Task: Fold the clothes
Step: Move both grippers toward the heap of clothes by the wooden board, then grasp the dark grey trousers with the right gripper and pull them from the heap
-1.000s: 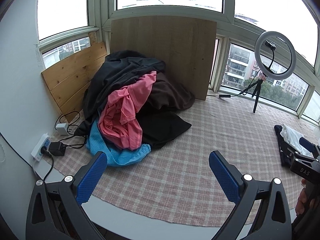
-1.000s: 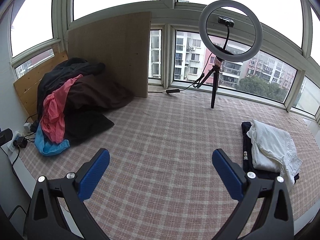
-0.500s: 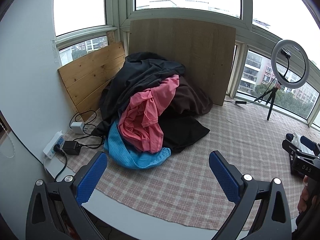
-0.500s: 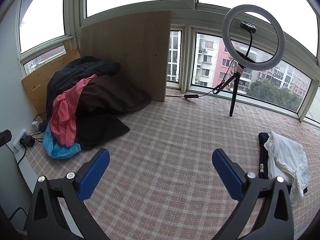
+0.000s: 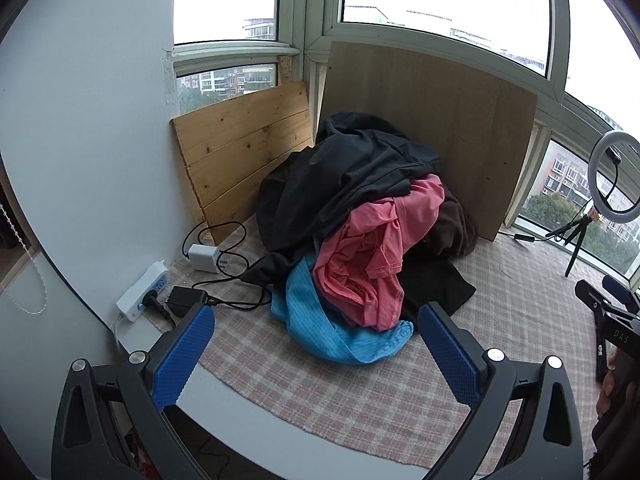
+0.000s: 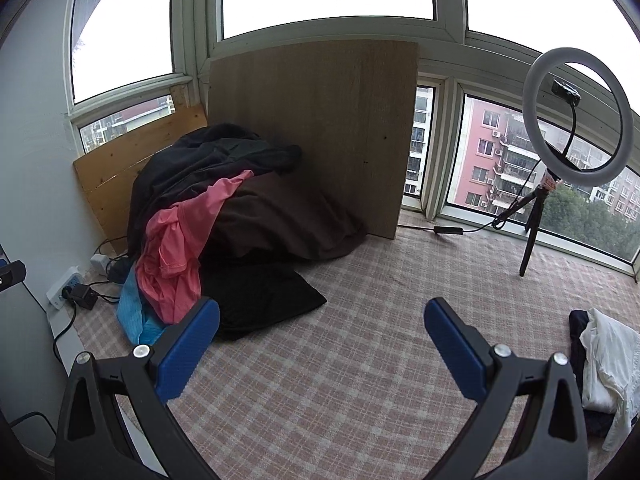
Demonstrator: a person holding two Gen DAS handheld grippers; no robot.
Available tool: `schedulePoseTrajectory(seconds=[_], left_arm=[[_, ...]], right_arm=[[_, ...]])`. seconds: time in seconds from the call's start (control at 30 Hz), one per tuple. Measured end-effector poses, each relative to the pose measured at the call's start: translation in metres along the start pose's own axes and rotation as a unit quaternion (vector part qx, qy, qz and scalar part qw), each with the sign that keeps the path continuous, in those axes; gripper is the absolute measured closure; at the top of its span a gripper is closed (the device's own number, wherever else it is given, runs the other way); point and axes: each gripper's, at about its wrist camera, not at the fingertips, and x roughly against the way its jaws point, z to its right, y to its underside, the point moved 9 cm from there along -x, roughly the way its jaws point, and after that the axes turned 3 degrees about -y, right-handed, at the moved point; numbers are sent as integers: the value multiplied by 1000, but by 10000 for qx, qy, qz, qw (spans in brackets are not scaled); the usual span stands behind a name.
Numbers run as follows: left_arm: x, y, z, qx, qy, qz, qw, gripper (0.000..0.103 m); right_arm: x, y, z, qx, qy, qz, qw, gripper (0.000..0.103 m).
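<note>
Mat: your checked mat (image 6: pixel 340 360) covers the floor by the windows, and all the clothes lie on it.
Big pile: the heap of clothes (image 5: pixel 360 216) sits in the corner against the wood boards. It is straight ahead of your left gripper (image 5: pixel 316 356), and ahead and to the left of your right gripper (image 6: pixel 322 354).
Nearer hand: I think your left one is closer to the heap.
Pink shirt (image 5: pixel 376 256): it hangs down the front of the heap, long way up and down, over a blue cloth (image 5: pixel 320 328) at the bottom.
Small stack: a white top (image 6: pixel 604 360) lies on a dark piece, far right, well apart from the heap. It looks laid flat.
Fingers: both pairs are spread wide and hold nothing.
Boxes or baskets: none that you can see.
Cords: a power strip (image 5: pixel 140 296) lies just left of the heap, so watch it.
</note>
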Motion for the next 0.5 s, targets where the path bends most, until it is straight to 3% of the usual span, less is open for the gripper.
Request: schedulePoseTrajectory(seconds=[0.3,0.5], left_arm=[[-30,-51,-68,90,51,290,9995,1],[-48,-60,-105,126,104,306,9994,1]], right_arm=[[-60,-76,-101,148,-827,93,9964,0],[-151,-113,-183,639,-835,-273,9941,0]])
